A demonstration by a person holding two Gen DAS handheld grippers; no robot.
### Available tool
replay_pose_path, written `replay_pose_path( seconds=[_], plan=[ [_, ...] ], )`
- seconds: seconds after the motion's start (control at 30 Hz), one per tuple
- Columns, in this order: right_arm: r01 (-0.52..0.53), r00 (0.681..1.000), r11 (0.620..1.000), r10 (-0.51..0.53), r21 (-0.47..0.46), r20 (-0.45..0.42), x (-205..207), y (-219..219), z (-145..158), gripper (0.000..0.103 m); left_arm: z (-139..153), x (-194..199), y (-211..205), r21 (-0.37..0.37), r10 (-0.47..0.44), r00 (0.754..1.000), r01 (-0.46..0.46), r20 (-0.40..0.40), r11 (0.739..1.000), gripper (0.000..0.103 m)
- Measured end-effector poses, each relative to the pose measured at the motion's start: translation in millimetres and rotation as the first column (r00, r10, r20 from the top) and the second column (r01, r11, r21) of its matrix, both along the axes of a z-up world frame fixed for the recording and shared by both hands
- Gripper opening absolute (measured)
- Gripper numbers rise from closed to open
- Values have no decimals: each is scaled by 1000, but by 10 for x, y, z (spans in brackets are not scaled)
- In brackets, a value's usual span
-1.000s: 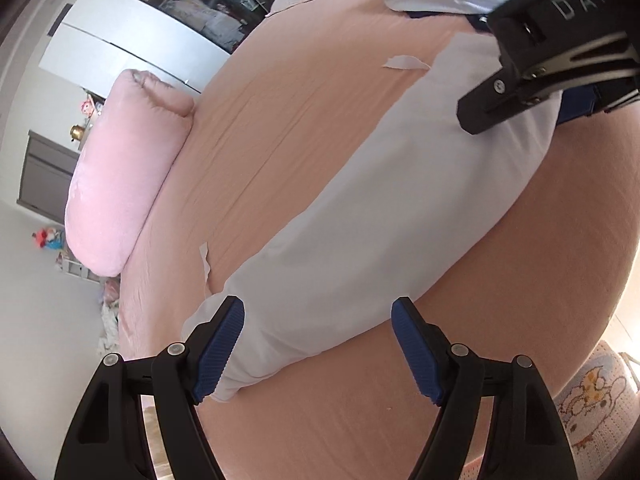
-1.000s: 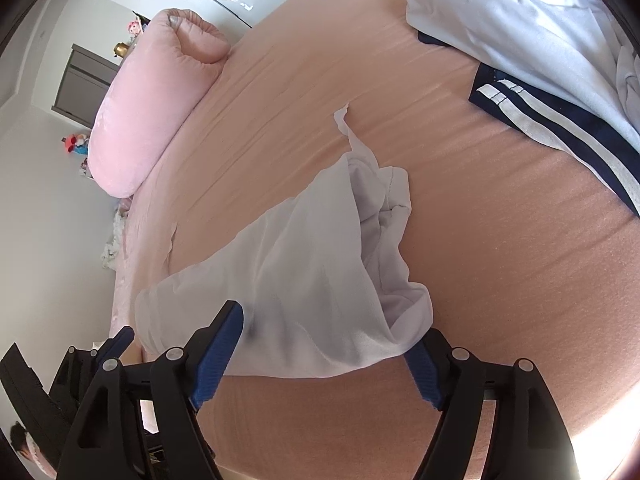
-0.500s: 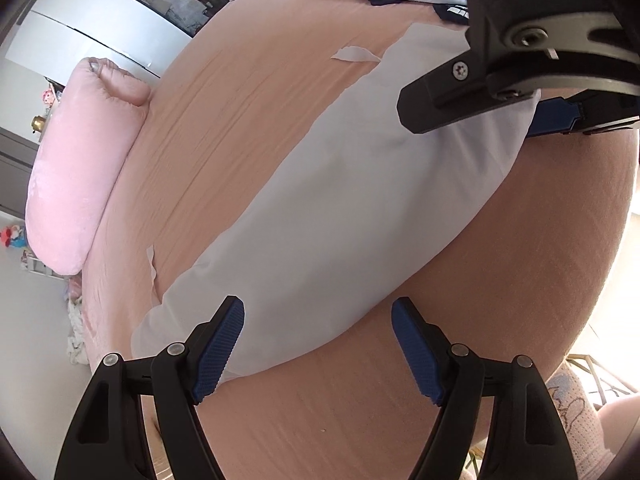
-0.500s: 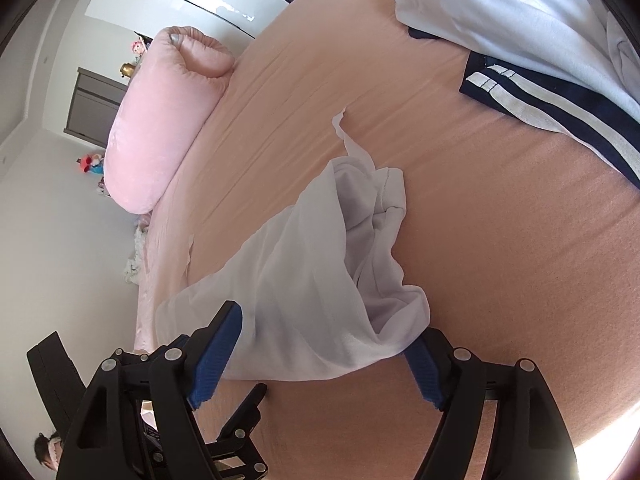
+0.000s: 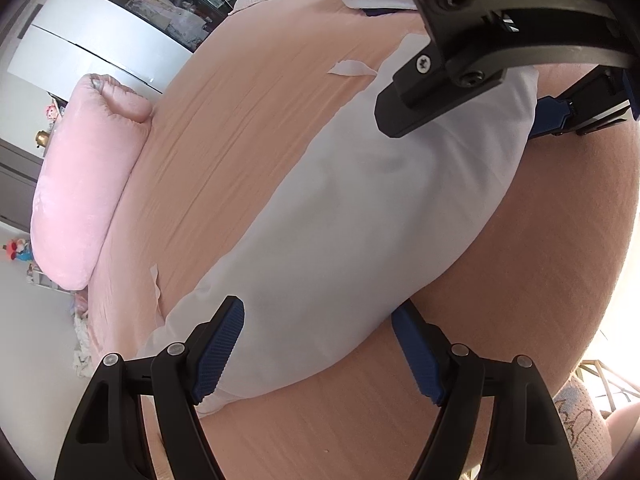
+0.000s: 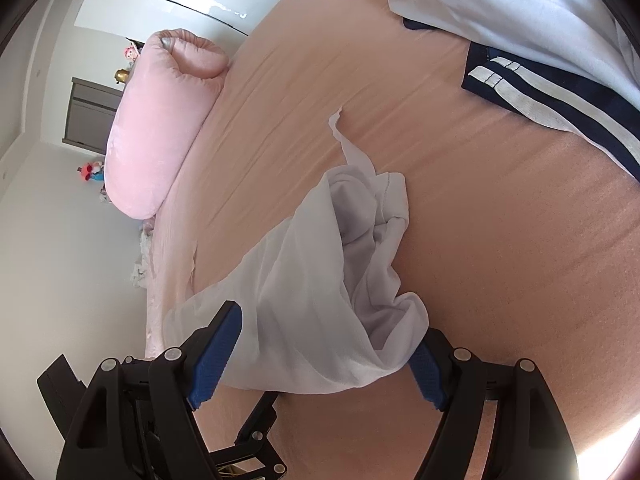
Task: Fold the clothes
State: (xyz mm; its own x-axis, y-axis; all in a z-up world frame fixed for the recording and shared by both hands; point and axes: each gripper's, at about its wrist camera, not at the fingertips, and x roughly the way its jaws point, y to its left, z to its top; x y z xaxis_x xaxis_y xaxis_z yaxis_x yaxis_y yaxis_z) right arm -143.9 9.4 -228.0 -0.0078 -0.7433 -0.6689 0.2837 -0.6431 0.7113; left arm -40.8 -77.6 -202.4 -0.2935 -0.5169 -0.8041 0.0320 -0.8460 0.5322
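A: While both grippers stand over the bed, what is at the far left of the frames?

B: A pink pillow (image 5: 86, 184) lies at the left, on the edge of the peach bed sheet (image 5: 248, 92), with a white wardrobe (image 5: 80, 40) in the upper left corner behind it.

A: And in the middle?

B: The white garment (image 5: 360, 208) lies on the sheet, stretched from the lower left to the upper right of the left wrist view. In the right wrist view it is bunched and wrinkled (image 6: 340, 280) (its right end is folded over itself).

A: How do the jaws stand?

B: The left gripper (image 5: 320, 350) has its jaws released, wide apart, with the lower end of the garment between the blue pads; I cannot tell if a pad touches it. The right gripper (image 6: 324, 360) is also released, the crumpled end lying between its pads, not pinched.

A: And to the right?

B: In the upper right of the right wrist view lies a navy garment with white stripes (image 6: 560, 96), well apart from the white one.
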Motion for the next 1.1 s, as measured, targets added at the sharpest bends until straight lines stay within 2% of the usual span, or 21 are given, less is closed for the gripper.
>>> replay_pose_path(
  seconds=[0.1, 0.13, 0.17, 0.27, 0.3, 0.4, 0.43, 0.57, 0.67, 0.7, 0.8, 0.83, 0.9, 0.93, 0.97, 1.0, 1.07, 1.1],
  plan=[
    [-4, 1000, 999, 4, -34, -1, -20, 1, 12, 77, -17, -63, 44, -25, -28, 1000, 27, -10, 999, 75],
    [-4, 1000, 999, 4, -50, 1, -34, -4, 13, 73, -33, -79, 64, -44, -41, 999, 40, -10, 998, 75],
    [-4, 1000, 999, 4, -54, -3, -51, -7, 18, 60, -48, -87, 84, -67, -54, 998, 54, -9, 996, 75],
    [-21, 999, 999, 20, -34, -33, -97, -21, 42, 48, -137, -97, 181, -170, -122, 993, 120, -1, 978, 76],
    [-24, 999, 999, 23, -38, -29, -110, -16, 40, 48, -172, -96, 217, -210, -149, 989, 146, 4, 967, 77],
    [3, 999, 998, 0, -69, 41, -168, 37, -23, 48, -277, -22, 382, -394, -272, 962, 261, 27, 882, 83],
    [15, 997, 997, -9, -82, 70, -188, 61, -52, 48, -272, -13, 423, -406, -285, 958, 273, 30, 872, 83],
    [21, 991, 995, -8, -98, 130, -236, 115, -118, 48, -222, -60, 406, -373, -284, 958, 279, 41, 885, 86],
    [10, 992, 996, 1, -84, 129, -257, 113, -99, 48, -174, -114, 315, -367, -294, 955, 283, 27, 886, 103],
    [11, 992, 997, -1, -81, 123, -257, 107, -83, 48, -164, -147, 269, -360, -297, 954, 287, 27, 888, 103],
    [8, 992, 996, 3, -84, 127, -249, 78, -70, 48, -110, -288, 88, -273, -281, 958, 288, 65, 918, 103],
    [3, 992, 997, 6, -73, 123, -245, 70, -70, 48, -112, -272, 109, -272, -305, 949, 313, 73, 910, 103],
    [-8, 994, 998, 14, -54, 110, -235, 49, -68, 48, -122, -221, 177, -279, -362, 928, 372, 89, 885, 103],
    [-11, 994, 998, 16, -54, 110, -227, 49, -70, 48, -153, -141, 247, -322, -423, 901, 430, 96, 843, 103],
    [-12, 993, 999, 18, -52, 113, -225, 50, -76, 48, -189, -52, 321, -370, -486, 867, 488, 106, 790, 103],
    [-15, 993, 999, 21, -50, 117, -222, 43, -80, 48, -241, 7, 376, -427, -547, 827, 544, 130, 722, 103],
    [-21, 992, 999, 26, -46, 121, -227, 22, -92, 48, -301, 103, 533, -497, -600, 779, 600, 183, 627, 103],
    [-26, 992, 999, 31, -44, 124, -228, 13, -100, 48, -304, 82, 563, -499, -589, 782, 601, 205, 624, 103]
  ],
)
